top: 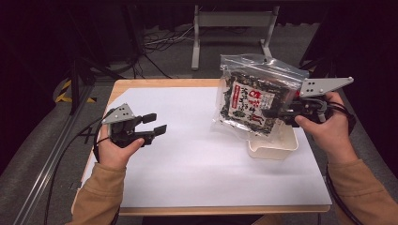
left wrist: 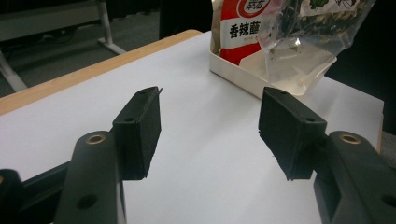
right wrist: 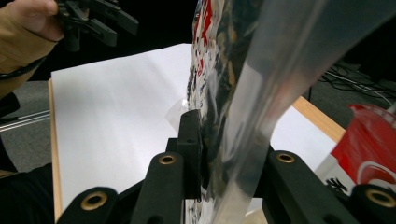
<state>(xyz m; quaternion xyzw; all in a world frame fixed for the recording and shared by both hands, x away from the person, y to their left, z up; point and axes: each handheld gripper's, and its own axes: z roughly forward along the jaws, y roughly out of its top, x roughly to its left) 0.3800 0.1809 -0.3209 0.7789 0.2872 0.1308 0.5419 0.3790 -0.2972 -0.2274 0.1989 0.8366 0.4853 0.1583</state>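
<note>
So from the high view, the right gripper (top: pixel 277 112) is clamped on the seaweed bag (top: pixel 248 101), held above the white tray (top: pixel 277 147). Left gripper view: left gripper (left wrist: pixel 210 123) spread apart, idle. Right gripper view: bag pinched, probably not yet set down

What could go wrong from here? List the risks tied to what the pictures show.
1. The right gripper pinches the clear plastic bag of dark seaweed snack by one edge only; the slick film could slip free.
2. The bag hangs over the shallow white plastic tray; lowered carelessly, it could nudge the tray toward the near table edge.
3. The open left gripper sits far off, unable to help.
</note>
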